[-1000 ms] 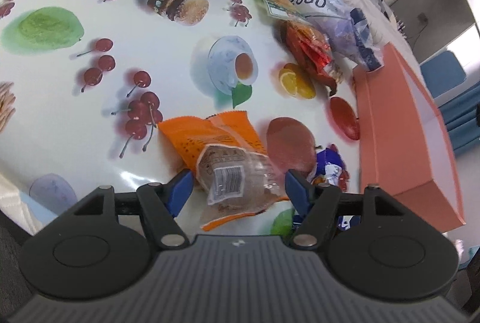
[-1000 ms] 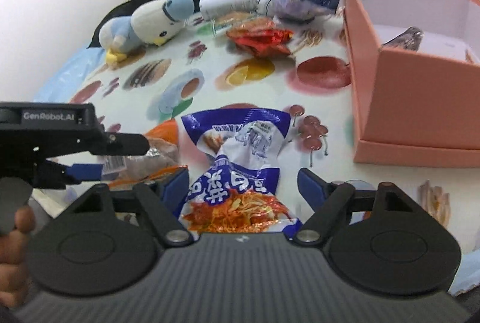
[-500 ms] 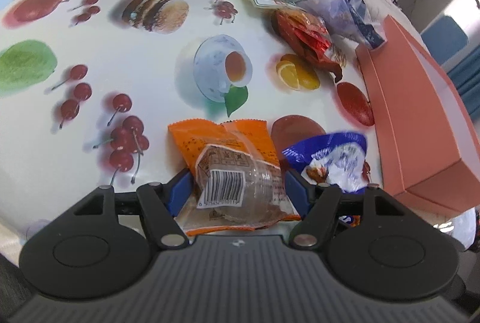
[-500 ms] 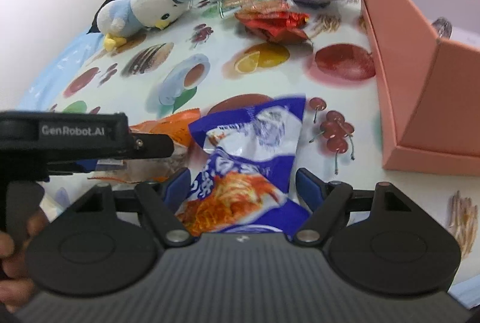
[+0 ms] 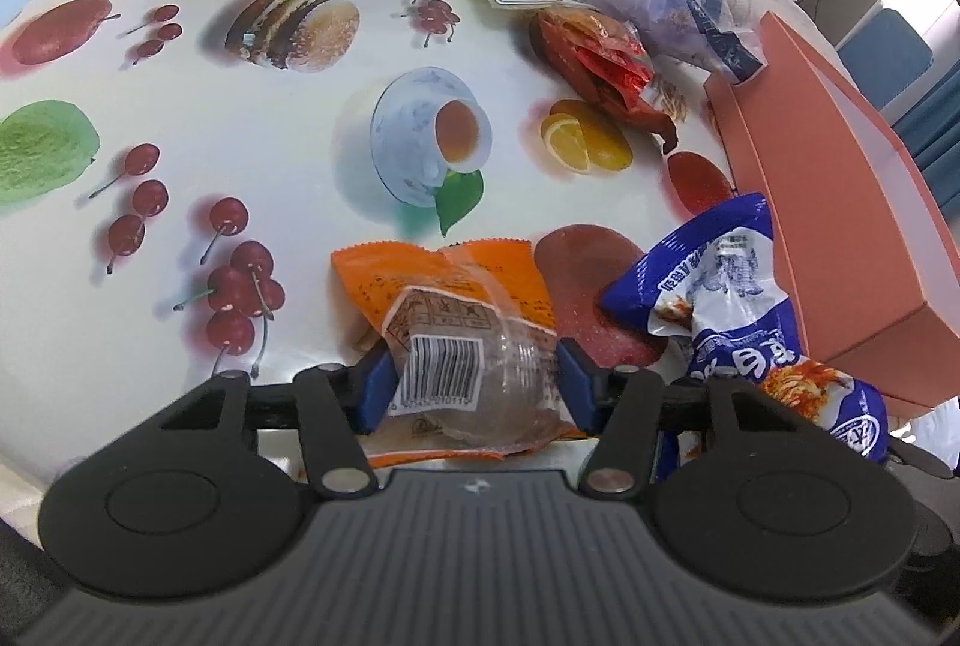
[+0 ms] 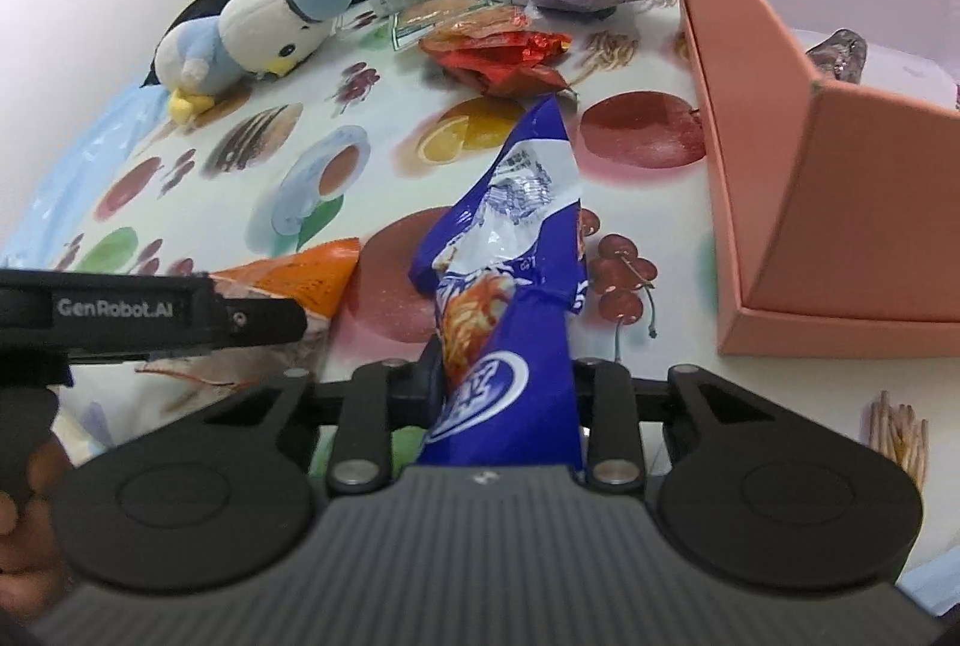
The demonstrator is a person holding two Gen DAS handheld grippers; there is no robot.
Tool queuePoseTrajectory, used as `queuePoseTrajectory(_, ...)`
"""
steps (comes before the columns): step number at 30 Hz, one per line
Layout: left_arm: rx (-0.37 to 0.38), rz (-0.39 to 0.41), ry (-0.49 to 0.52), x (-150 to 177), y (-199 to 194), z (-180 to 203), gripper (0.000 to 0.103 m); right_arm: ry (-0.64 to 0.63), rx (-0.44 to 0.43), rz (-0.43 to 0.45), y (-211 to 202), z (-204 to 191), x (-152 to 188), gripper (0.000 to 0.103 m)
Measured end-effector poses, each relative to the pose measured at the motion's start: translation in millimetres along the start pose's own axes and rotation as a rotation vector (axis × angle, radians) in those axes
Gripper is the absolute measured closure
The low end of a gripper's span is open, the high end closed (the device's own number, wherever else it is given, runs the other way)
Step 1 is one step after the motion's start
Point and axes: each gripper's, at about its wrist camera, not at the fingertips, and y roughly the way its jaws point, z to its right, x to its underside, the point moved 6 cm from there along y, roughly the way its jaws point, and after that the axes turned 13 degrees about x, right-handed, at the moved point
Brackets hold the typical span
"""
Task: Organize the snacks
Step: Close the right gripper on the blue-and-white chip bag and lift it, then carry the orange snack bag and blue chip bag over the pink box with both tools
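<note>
Gripping: your right gripper (image 6: 501, 376) has just closed, pinching the blue packet (image 6: 510, 286) mid-body.
Left gripper (image 5: 471, 385): just closed onto the orange packet (image 5: 462, 340).
Handling: light, crinkly, slippery; squeeze the middles.

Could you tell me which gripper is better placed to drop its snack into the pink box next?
Right. The right gripper, jaws just closing, pinches the blue packet right beside the open pink box; the left gripper, closing on the orange packet, sits farther away.
</note>
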Motion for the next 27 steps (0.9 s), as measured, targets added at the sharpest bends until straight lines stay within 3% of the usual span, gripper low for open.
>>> queuePoseTrajectory(12, 0.005, 0.07, 0.057, 3, -51, 32, 0.049, 0.013, -0.001, 0.052, -43, 4, -1, 0.072)
queuePoseTrajectory(27, 0.071, 0.136, 0.156, -2, -121, 82, 0.049, 0.051, 0.034, 0.202, -131, 19, -25, 0.072)
